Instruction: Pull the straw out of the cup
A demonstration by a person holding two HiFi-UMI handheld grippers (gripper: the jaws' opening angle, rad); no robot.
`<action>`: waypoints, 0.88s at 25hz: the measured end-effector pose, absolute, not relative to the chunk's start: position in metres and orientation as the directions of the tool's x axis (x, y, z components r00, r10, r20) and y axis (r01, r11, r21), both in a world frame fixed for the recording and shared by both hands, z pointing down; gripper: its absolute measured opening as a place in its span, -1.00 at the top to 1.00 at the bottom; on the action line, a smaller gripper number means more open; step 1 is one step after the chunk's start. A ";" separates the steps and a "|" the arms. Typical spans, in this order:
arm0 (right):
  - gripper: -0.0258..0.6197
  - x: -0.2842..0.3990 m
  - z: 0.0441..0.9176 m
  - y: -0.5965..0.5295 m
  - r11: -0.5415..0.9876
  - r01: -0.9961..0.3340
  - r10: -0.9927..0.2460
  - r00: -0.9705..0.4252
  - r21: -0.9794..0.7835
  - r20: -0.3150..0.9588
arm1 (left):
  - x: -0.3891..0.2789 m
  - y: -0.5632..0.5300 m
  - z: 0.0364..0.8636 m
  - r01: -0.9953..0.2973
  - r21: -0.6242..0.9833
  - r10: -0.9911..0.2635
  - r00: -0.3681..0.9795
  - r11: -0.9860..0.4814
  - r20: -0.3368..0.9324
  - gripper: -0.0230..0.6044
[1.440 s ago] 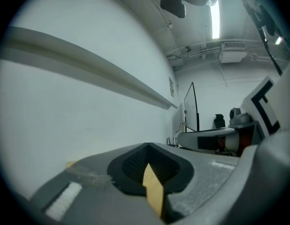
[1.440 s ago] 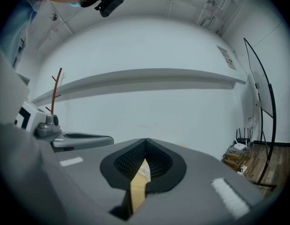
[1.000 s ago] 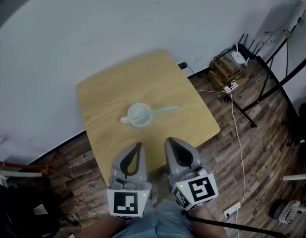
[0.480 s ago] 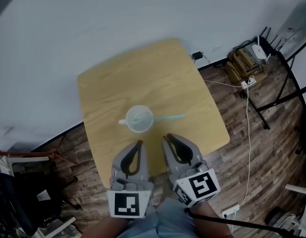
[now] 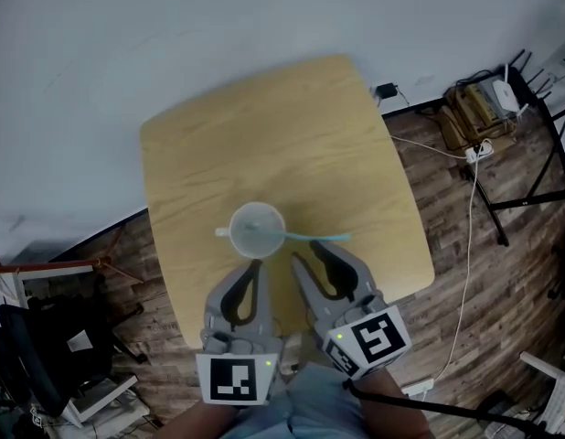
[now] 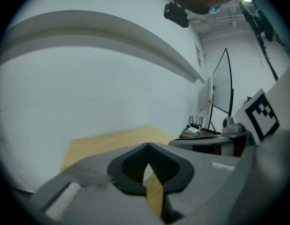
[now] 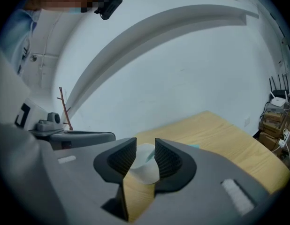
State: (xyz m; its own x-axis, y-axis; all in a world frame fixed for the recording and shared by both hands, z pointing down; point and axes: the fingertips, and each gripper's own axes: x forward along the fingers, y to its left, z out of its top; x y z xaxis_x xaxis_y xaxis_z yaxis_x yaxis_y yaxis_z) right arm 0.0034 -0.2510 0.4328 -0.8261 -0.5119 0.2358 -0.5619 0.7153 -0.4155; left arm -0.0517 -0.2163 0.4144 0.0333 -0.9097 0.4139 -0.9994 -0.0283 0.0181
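Note:
A white cup (image 5: 257,230) with a small handle stands on the wooden table (image 5: 264,126). A teal straw (image 5: 321,237) leans out of it to the right, over the rim. My left gripper (image 5: 256,266) is shut and empty, its tips just short of the cup's near side. My right gripper (image 5: 309,256) is open; its jaws have just been opening and nothing is between them. In the right gripper view the cup (image 7: 143,167) and straw (image 7: 149,157) show through the gap, ahead of the gripper (image 7: 145,150). In the left gripper view the gripper (image 6: 148,146) has its tips touching.
The table stands against a white wall (image 5: 218,26). On the wood floor to the right lie cables (image 5: 470,245), boxes with a router (image 5: 488,99) and black stand legs (image 5: 529,199). A dark chair (image 5: 36,346) is at the lower left.
Both grippers have moved forward and down towards the cup, which now lies just ahead of their tips. The right gripper's jaws have gone from shut to open.

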 end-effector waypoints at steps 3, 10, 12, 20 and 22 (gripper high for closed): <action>0.52 -0.004 0.439 -0.261 0.721 -0.548 -0.492 -0.836 -0.424 0.245 | -0.056 -0.225 0.422 -1.000 0.028 -0.902 0.021 -0.010 0.432 0.90; 0.47 -0.021 0.457 -0.270 0.736 -0.500 -0.420 -0.866 -0.456 0.272 | -0.063 -0.238 0.438 -0.998 0.061 -0.886 0.008 0.023 0.464 0.90; 0.44 -0.025 0.462 -0.270 0.735 -0.490 -0.402 -0.871 -0.468 0.281 | -0.067 -0.240 0.440 -0.997 0.064 -0.886 0.001 0.032 0.463 0.90; 0.31 -0.040 0.478 -0.277 0.724 -0.432 -0.327 -0.901 -0.538 0.284 | -0.076 -0.250 0.445 -0.996 0.065 -0.882 -0.026 0.064 0.471 0.90; 0.31 -0.041 0.478 -0.283 0.717 -0.437 -0.336 -0.899 -0.543 0.280 | -0.080 -0.252 0.446 -0.995 0.064 -0.880 -0.035 0.074 0.474 0.90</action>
